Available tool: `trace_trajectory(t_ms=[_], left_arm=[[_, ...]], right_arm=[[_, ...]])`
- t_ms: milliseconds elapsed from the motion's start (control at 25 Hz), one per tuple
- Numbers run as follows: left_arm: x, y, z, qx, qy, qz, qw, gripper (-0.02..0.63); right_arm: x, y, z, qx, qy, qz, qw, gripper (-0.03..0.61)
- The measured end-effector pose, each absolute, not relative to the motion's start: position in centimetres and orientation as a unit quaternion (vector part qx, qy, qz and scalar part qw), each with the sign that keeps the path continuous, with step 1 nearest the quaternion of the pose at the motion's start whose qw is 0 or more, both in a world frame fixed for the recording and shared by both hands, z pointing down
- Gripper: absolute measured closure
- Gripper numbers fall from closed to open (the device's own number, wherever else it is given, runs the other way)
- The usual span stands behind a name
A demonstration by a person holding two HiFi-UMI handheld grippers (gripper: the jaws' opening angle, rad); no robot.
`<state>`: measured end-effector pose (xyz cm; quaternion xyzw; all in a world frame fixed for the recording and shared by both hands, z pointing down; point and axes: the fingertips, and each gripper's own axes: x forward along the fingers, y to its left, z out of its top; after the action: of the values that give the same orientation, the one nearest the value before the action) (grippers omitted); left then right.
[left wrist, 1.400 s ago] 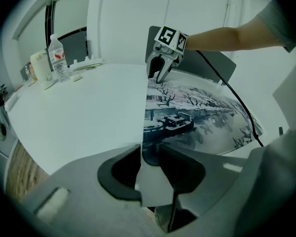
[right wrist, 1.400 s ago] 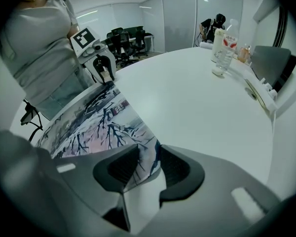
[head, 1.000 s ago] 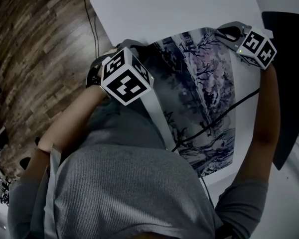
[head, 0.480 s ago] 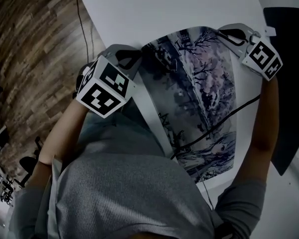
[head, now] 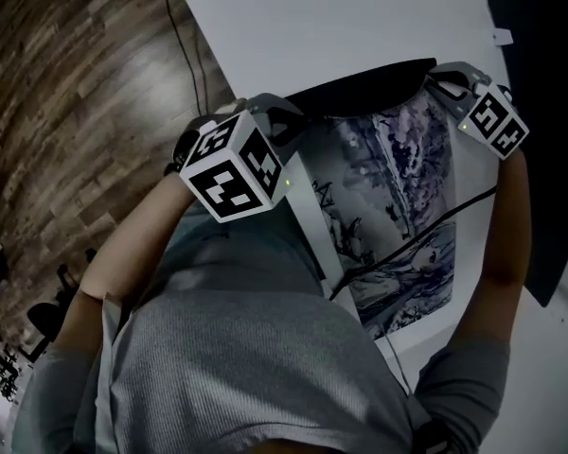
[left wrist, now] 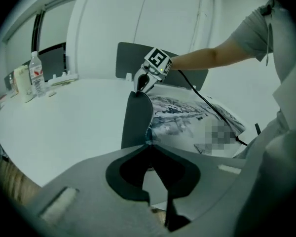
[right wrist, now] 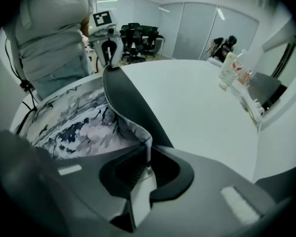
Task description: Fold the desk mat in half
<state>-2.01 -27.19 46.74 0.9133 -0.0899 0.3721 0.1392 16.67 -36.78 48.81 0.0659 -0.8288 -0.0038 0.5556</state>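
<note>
**Now that both far corners are pinched, the far edge is off the table**

Since a second ago, the jaws of both grippers have closed down. The left gripper (left wrist: 148,141) now pinches one far corner of the desk mat (head: 398,197) between pressed-in jaws. The right gripper (right wrist: 147,154) pinches the other far corner, with the stitched edge standing up between its jaws.

A second ago the mat lay flat with its whole printed face up. Now its far edge is raised and curling toward the person, so the black backing shows as a dark band between the two grippers in the head view. The near half still lies flat on the white table (head: 312,26), close to the table edge by the person's body.

What this means: the grasp step looks done and the fold is just starting (early, maybe a quarter in). The next step is probably to carry both corners over to the near edge and keep them level.

One risk is the black cable (head: 426,233), which crosses the printed face and could get trapped inside the fold.
</note>
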Motion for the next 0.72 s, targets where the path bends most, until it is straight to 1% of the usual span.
trace_trajectory(t_ms=[120,400,720], left_arm=[[-1.3,-25.3,47.3,0.911,-0.091,0.388,0.104,0.588],[1.0,-21.2,48.8,0.903,-0.078,0.417,0.061,0.588],[2.2,-18.0,49.0,0.901,-0.087,0.42,0.068,0.586]], right_arm=[[17.5,-35.0,49.2,0.082,-0.816,-0.01,0.572,0.549],[18.9,-32.3,49.3,0.148,-0.804,-0.013,0.576,0.555],[20.7,-28.5,48.9,0.194,-0.804,-0.012,0.562,0.557]])
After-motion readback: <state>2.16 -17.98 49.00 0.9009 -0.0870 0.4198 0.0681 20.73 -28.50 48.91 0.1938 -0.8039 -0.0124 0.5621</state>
